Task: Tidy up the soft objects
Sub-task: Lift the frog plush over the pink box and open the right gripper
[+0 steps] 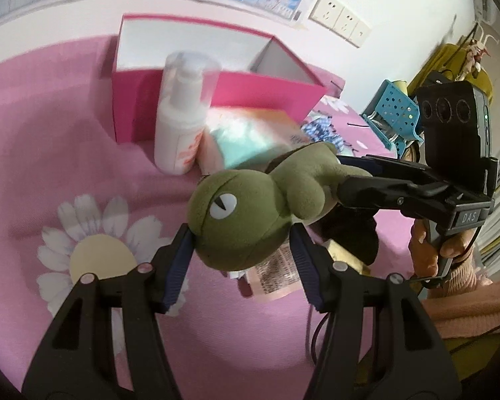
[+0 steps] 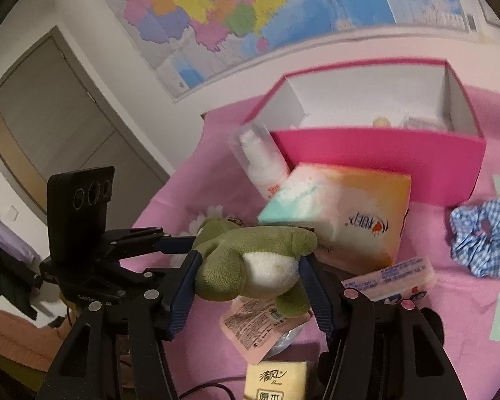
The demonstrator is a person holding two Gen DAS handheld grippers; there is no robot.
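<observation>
Both grippers, left (image 1: 241, 246) and right (image 2: 248, 285), clamp the frog (image 1: 246, 206); box (image 2: 376, 153) at twelve o'clock; scrunchie (image 2: 480, 236), tissues (image 2: 343, 213) remain out.

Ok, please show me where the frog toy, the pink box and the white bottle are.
frog toy (image 1: 236, 220), left wrist view, on its head.
pink box (image 2: 383, 153), right wrist view, on its front wall.
white bottle (image 1: 180, 123), left wrist view, on its body.

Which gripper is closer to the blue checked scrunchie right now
The right. The right gripper holds the green plush frog by its belly, on the side toward the scrunchie. The left gripper clamps the frog's head, farther away.
</observation>
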